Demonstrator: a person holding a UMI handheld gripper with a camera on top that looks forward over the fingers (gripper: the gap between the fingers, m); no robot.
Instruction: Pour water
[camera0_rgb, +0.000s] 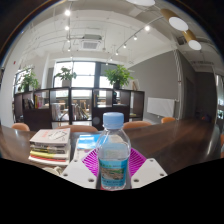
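We see our gripper (113, 166) clenched on a clear water bottle (113, 152) with a pale blue cap, upright between the fingers above the tabletop (180, 140), beside stacked books (50, 146).

Bottle base and finger contact hidden

The water bottle (114, 152) hid much of both pink pads (90, 157); its base was cut off below.

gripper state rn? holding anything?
Hand-held gripper: shut on the water bottle; both pink pads press its sides, and the bottle stands upright between the fingers, blue cap on.
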